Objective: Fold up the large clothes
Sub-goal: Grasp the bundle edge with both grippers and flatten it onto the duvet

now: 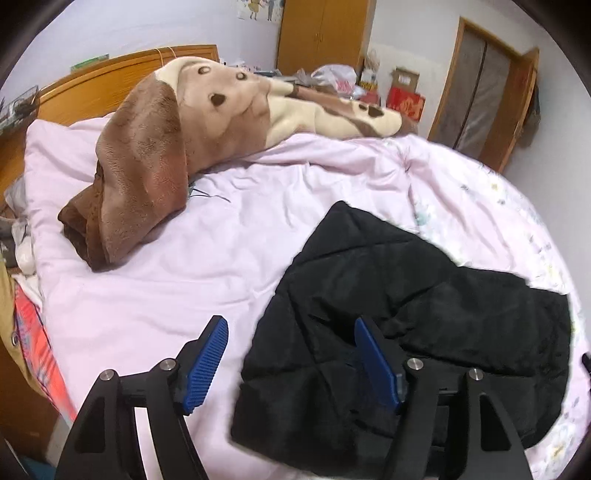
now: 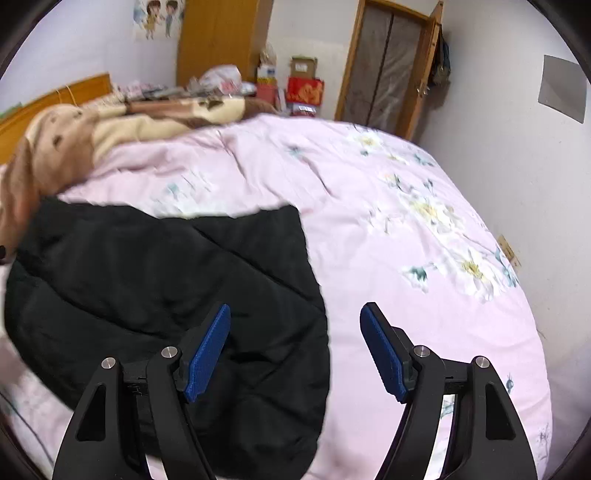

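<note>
Left gripper (image 1: 290, 360) tilted downward, jaws wide and empty above black quilted garment (image 1: 424, 314), right gripper (image 2: 295, 350) likewise.

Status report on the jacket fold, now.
Left gripper open, empty. Right gripper open, empty. Black quilted jacket lying folded on pink duvet. Brown blanket lies apart; nothing obstructing.

A pink quilt (image 1: 155, 295) with a pale flower print (image 2: 428, 210) covers the bed. A brown and cream fleece blanket (image 1: 147, 158) lies crumpled across its far side, in front of a wooden headboard (image 1: 92, 85). Beyond it stand a wooden wardrobe (image 1: 321, 33), a red box (image 2: 306, 90) among what looks like piled clutter, and a wood-framed door (image 2: 384, 70). A cartoon poster (image 2: 159, 18) hangs on the wall.
</note>
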Available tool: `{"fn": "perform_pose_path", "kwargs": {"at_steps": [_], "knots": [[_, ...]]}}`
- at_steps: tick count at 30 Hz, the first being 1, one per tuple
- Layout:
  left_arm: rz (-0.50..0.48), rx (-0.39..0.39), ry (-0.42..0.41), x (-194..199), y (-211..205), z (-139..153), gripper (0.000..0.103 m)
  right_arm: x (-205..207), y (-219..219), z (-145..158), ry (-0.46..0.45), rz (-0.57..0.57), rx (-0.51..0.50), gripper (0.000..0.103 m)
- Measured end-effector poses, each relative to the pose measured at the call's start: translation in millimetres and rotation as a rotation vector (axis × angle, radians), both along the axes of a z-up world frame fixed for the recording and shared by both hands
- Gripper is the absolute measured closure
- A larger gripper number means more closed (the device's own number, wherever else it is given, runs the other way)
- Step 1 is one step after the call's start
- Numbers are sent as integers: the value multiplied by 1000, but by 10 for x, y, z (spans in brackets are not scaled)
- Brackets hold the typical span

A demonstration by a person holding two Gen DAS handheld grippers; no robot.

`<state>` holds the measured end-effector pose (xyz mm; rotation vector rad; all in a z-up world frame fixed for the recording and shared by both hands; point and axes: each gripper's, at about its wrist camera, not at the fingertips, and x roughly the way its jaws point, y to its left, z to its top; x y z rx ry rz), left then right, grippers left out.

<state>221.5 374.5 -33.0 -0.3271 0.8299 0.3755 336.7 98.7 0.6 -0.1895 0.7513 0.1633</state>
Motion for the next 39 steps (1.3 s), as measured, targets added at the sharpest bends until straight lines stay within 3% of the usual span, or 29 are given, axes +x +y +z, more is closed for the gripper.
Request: {"fn": "perform_pose_path", "kwargs": {"at_steps": [2, 4, 7, 8, 9, 11, 17, 20, 25, 29, 39], "knots": [[-27, 22, 29, -1, -114, -40, 32, -343, -231, -102, 41, 42, 56, 30], [-87, 37, 58, 2, -295, -184, 32, -238, -68, -360, 84, 72, 80, 30], [-107, 73, 115, 1, -509, -389, 32, -167, -385, -720, 163, 79, 70, 30], [-108, 65, 135, 7, -537, -529, 32, -146, -350, -877, 205, 74, 63, 30], [-107, 50, 150, 5, -577, -603, 32, -252, -553, -804, 224, 66, 39, 30], [-105, 42, 179, 30, -593, -784, 32, -358, -732, -1114, 240, 53, -2, 30], [-120, 99, 178, 83, -626, -969, 27, -295, -771, -1277, 261, 34, 2, 27], [-104, 74, 168, 96, -581, -993, 27, -264, -780, -1313, 258, 27, 1, 27], [-93, 65, 165, 50, -575, -911, 27, -259, -796, -1147, 261, -2, -10, 26], [-112, 55, 116, -75, -642, -732, 27, -450, -820, -826, 203, 5, 44, 26], [-195, 51, 10, -282, -1099, -245, 27, -921, -578, -333, 103, 137, 138, 26]]}}
